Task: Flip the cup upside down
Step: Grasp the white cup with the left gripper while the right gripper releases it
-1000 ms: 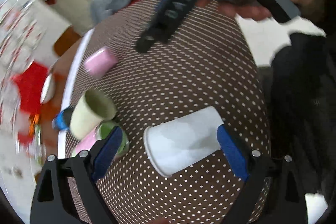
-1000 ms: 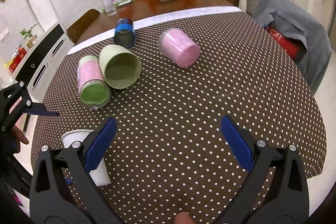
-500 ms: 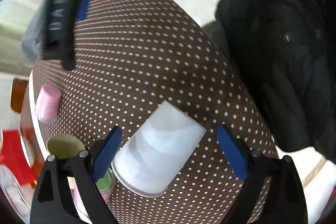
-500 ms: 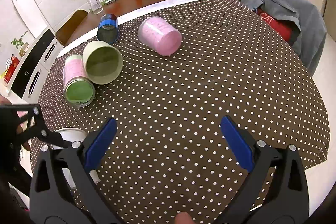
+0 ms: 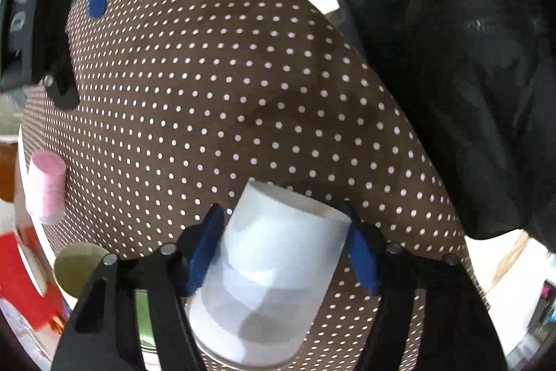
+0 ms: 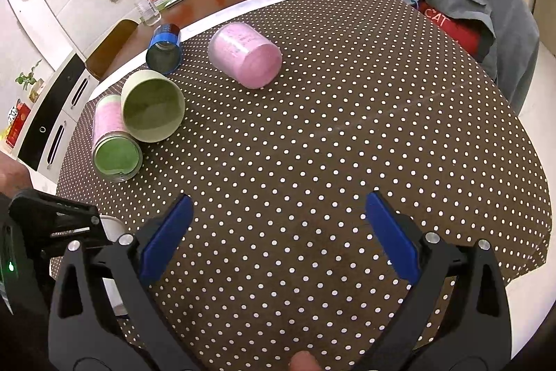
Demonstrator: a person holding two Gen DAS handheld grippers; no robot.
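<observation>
A white paper cup [image 5: 278, 273] lies on its side on the brown dotted tablecloth [image 5: 226, 93], base pointing away. My left gripper [image 5: 281, 252] is closed around it, blue pads touching both sides. A sliver of the cup [image 6: 111, 226] shows in the right wrist view behind the left gripper's body. My right gripper [image 6: 278, 239] is open and empty above the cloth [image 6: 347, 145] near the table's front edge; it also shows at the top left of the left wrist view [image 5: 62, 6].
A pink cup [image 6: 245, 54], a pale green cup [image 6: 153, 105], a pink-and-green cup [image 6: 113, 138] and a blue cup [image 6: 165, 47] lie on their sides at the far left. A chair draped with a grey jacket [image 6: 462, 13] stands at the right. The person's dark clothing [image 5: 469, 58] is close by.
My left gripper has swung round and closed its pads onto the white cup, which turned with its base pointing away. My right gripper drew back slightly and stays open.
</observation>
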